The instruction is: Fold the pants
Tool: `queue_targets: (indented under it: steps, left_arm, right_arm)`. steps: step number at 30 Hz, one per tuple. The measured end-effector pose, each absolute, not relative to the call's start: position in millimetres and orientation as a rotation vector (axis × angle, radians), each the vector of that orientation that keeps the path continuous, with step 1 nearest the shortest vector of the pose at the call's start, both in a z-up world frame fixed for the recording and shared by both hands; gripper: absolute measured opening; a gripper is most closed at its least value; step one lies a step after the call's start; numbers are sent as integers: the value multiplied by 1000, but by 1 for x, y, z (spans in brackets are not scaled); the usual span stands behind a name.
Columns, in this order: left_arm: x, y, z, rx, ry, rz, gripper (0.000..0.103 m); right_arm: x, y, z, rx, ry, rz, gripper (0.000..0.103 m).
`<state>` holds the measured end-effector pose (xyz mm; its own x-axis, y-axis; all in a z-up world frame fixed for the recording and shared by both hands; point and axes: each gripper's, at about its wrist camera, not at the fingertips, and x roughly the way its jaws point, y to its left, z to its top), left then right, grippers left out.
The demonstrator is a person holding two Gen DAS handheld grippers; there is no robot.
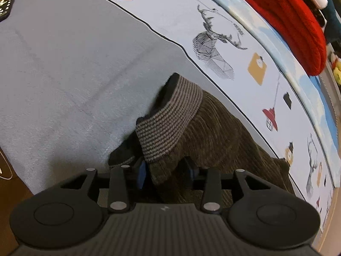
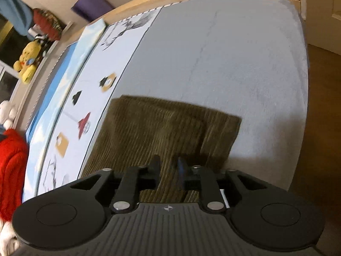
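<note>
Pants (image 2: 162, 125) lie on the grey sheet (image 2: 234, 53), near the patterned strip | your left gripper (image 1: 168, 170) pinches a lifted ribbed cuff (image 1: 170, 117) | your right gripper (image 2: 168, 166) is nearly closed on corduroy | fold underway, cuffs not yet laid down.

Brown corduroy pants (image 1: 213, 132) (striped knit cuff) bunched on grey sheet.
</note>
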<state>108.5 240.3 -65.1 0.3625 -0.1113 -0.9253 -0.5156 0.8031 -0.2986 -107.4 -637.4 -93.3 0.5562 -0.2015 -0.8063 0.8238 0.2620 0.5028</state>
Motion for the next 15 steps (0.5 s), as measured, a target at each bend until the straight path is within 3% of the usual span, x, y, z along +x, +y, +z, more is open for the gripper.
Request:
queue_targets:
  steps: [7,9,12,15]
  left_arm:
    - [109,238,-68,-587,1196,268,40]
    - [109,238,-70,-564,1199,268,30]
    - [110,230,-67,-491,1183,253,19]
    - [106,222,-53,-431,1129,219,14]
  right_arm:
    - [-77,-641,-109,1038,744,-805,21]
    - [-66,-638,-107,958,773,-806,19]
    - [-58,-631,-97,830,784,-801,4]
    - [-67,-621,-61,726,620,-800,0]
